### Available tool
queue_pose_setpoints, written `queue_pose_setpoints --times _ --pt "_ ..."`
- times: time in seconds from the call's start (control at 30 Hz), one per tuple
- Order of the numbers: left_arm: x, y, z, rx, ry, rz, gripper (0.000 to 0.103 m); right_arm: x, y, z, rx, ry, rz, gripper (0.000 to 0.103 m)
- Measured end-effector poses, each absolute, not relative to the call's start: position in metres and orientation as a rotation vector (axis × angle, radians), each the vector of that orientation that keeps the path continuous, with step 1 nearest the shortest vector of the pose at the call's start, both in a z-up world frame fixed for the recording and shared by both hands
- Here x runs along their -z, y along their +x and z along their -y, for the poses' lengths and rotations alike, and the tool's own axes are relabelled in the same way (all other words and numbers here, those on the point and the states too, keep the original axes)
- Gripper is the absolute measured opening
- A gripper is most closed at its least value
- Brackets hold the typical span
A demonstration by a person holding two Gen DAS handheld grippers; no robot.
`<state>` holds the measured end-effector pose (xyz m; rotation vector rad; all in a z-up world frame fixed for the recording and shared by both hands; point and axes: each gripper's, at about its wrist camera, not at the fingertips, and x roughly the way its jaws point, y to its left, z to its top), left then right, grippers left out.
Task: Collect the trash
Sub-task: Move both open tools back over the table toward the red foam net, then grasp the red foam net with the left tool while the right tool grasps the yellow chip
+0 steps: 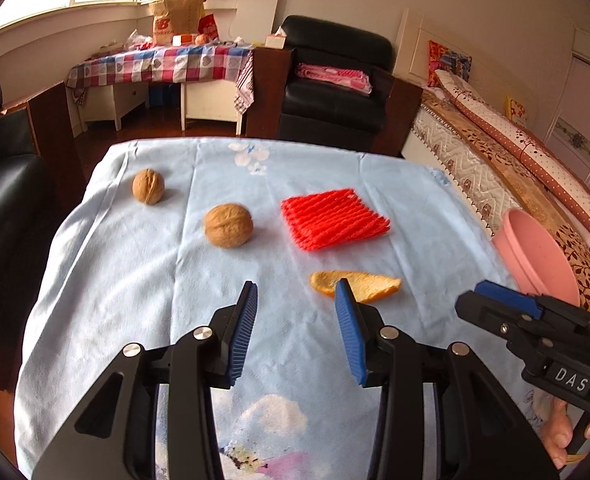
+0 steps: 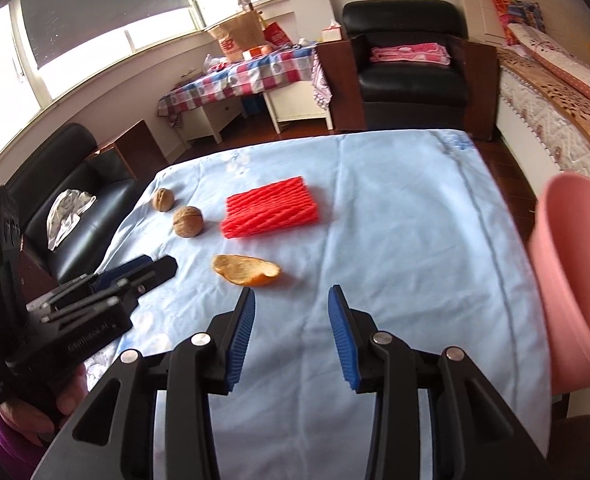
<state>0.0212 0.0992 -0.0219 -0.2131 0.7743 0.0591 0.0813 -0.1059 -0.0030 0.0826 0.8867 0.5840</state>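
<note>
Where right tool [image 1: 495, 300] shows (body side), label [image 1: 571, 379] reads "DAS".

Counted outward from the red foam net [image 1: 334, 219]: one net. Two walnuts, the near walnut [image 1: 228, 225] just left of it, the far walnut [image 1: 148, 186] further left. One orange peel [image 1: 369, 285] before it. One pink bin [image 1: 535, 258] to its right.
</note>
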Motion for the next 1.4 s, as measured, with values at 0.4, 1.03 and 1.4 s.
queue_pose_setpoints --times 0.4,1.03,1.4 --pt "0.022 0.013 -0.112 -0.076 -0.236 -0.775 0.04 0.03 0.115 0.06 -0.608 0.1 -0.987 0.043" --pt "0.016 0.061 -0.089 0.052 -0.159 -0.814 0.04 0.019 0.106 0.094 -0.595 0.096 -0.952 0.004" --pt "0.04 0.123 -0.045 0.128 0.137 -0.898 0.04 0.007 0.091 0.16 -0.494 0.152 -0.924 0.004"
